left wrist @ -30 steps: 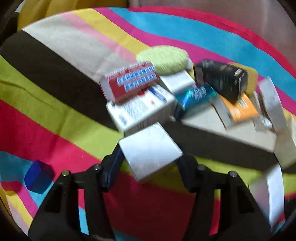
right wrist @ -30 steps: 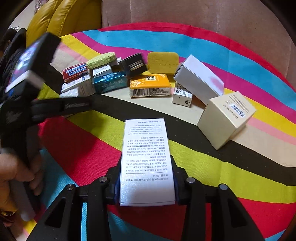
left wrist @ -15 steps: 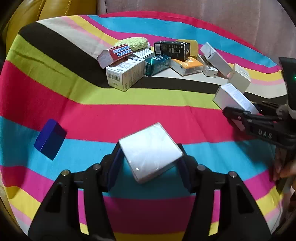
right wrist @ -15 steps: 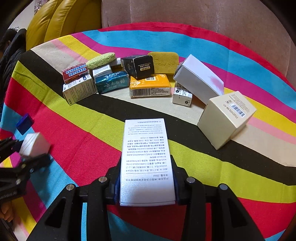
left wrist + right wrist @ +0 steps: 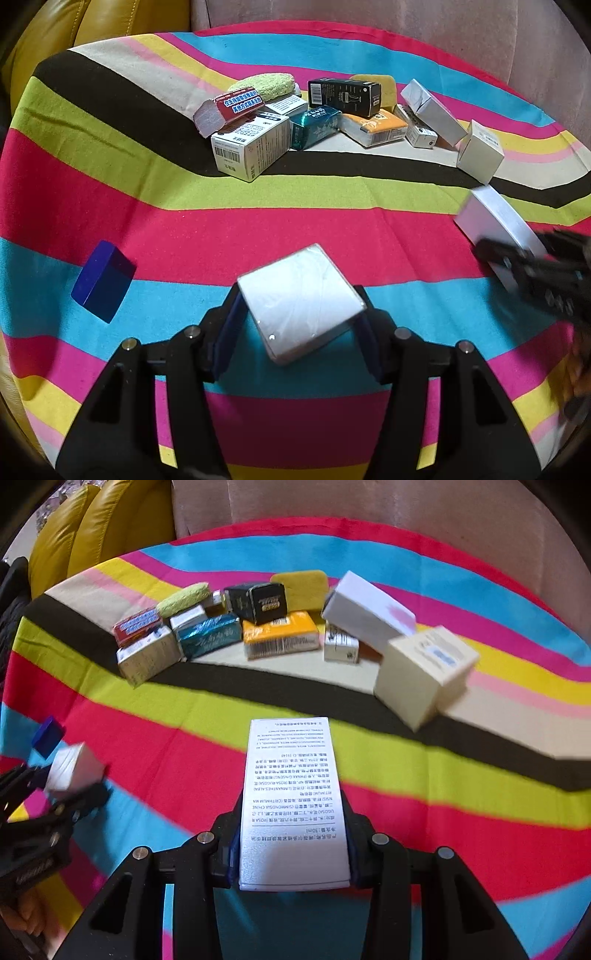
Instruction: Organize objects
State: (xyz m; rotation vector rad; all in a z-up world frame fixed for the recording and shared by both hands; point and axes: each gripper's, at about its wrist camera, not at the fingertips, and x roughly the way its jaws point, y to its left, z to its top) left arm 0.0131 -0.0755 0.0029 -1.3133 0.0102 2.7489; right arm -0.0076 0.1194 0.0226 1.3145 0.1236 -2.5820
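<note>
My left gripper (image 5: 297, 325) is shut on a small white square box (image 5: 301, 301), held tilted above the striped cloth (image 5: 184, 229). The same box (image 5: 74, 766) and left gripper (image 5: 55, 797) show at the left edge of the right wrist view. My right gripper (image 5: 291, 843) is shut on a long white box (image 5: 293, 801) with printed text, seen also in the left wrist view as a long white box (image 5: 495, 225) at the right. A small blue box (image 5: 103, 282) lies alone on the cloth at the left.
A cluster of boxes and sponges sits at the back: a red-label box (image 5: 229, 109), a barcode box (image 5: 249, 149), a teal box (image 5: 314, 125), a black box (image 5: 343, 96), an orange box (image 5: 373, 127), a cream cube (image 5: 424, 672). A yellow sofa (image 5: 92, 535) stands behind.
My left gripper pulled back from the cluster with the white square box toward the near side of the cloth, then held. The right gripper's view shifted slightly and is blurred.
</note>
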